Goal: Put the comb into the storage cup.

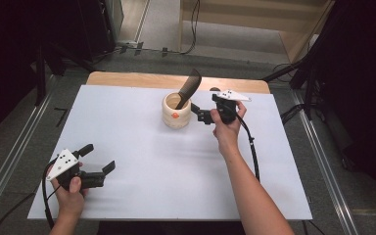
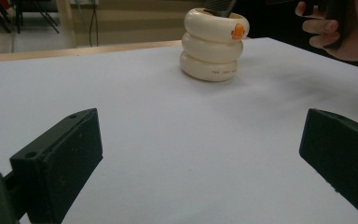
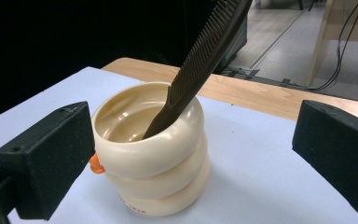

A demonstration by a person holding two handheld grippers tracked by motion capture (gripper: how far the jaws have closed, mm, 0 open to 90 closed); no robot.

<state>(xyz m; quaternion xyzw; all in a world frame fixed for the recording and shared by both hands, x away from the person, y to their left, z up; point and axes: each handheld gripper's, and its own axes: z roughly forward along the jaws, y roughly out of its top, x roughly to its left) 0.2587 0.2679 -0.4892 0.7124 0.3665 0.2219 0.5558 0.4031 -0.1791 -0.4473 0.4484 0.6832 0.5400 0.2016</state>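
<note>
A cream ribbed cup with a small orange mark stands at the back middle of the white table sheet. A dark comb leans in it, teeth end sticking up to the right. My right gripper is open just right of the cup, jaws pointing at it. In the right gripper view the cup and comb sit close ahead of that open gripper, untouched. My left gripper rests open and empty at the front left. In the left gripper view it faces the far cup.
The sheet covers a wooden tabletop whose far edge shows bare. Dark stands and cables surround the table on a grey floor. The other hand shows at the upper right of the left gripper view.
</note>
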